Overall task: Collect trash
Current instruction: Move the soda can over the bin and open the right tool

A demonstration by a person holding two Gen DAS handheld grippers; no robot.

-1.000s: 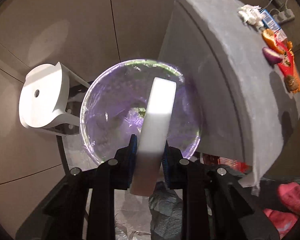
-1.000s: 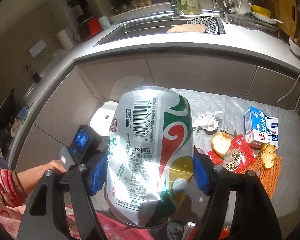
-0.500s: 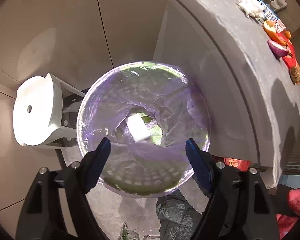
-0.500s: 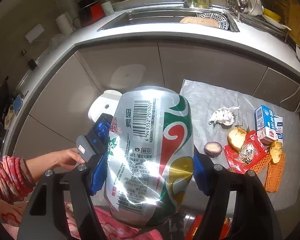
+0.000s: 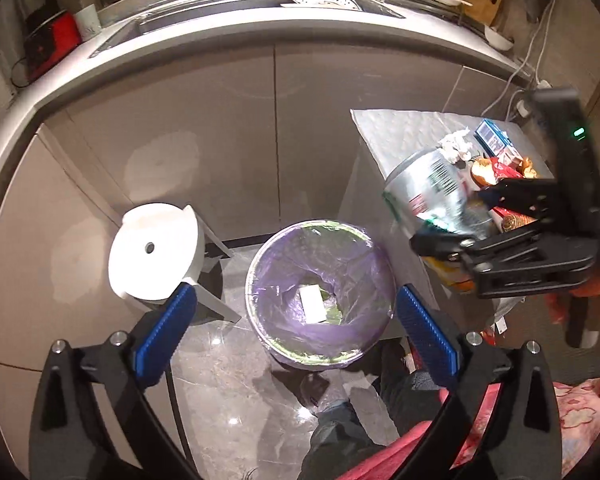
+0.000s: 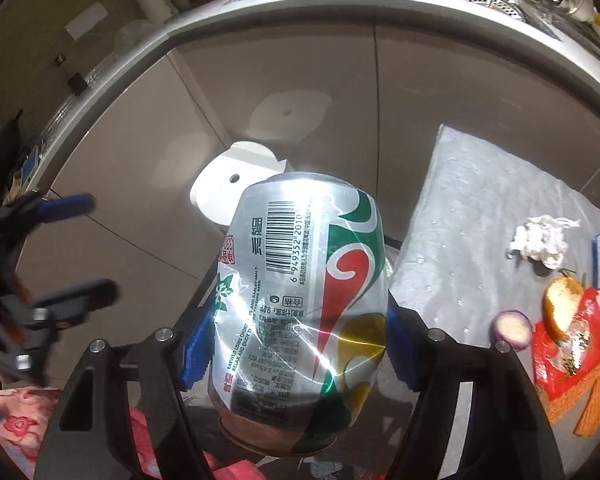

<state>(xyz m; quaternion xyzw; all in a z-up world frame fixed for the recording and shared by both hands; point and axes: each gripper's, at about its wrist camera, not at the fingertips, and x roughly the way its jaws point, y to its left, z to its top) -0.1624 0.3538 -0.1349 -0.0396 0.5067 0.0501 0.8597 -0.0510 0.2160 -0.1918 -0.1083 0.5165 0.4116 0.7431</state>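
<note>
The can (image 5: 432, 196) was smeared by motion blur in the left wrist view, its label unreadable there; the left gripper (image 6: 70, 248) was blurred too, partly cut off at the right wrist view's edge.

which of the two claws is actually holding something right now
The right claw: its blue pads press on the silver beer can. The left claw has just opened wide, empty above the trash bin.

Left gripper (image 5: 296, 320): black angular frame, ribbed blue pads, silver screw heads along arms. Right gripper (image 6: 296, 344) – same black build, blue pads; green indicator light on housing, upper right of left view. Pink floral sleeve, lower corners.
</note>
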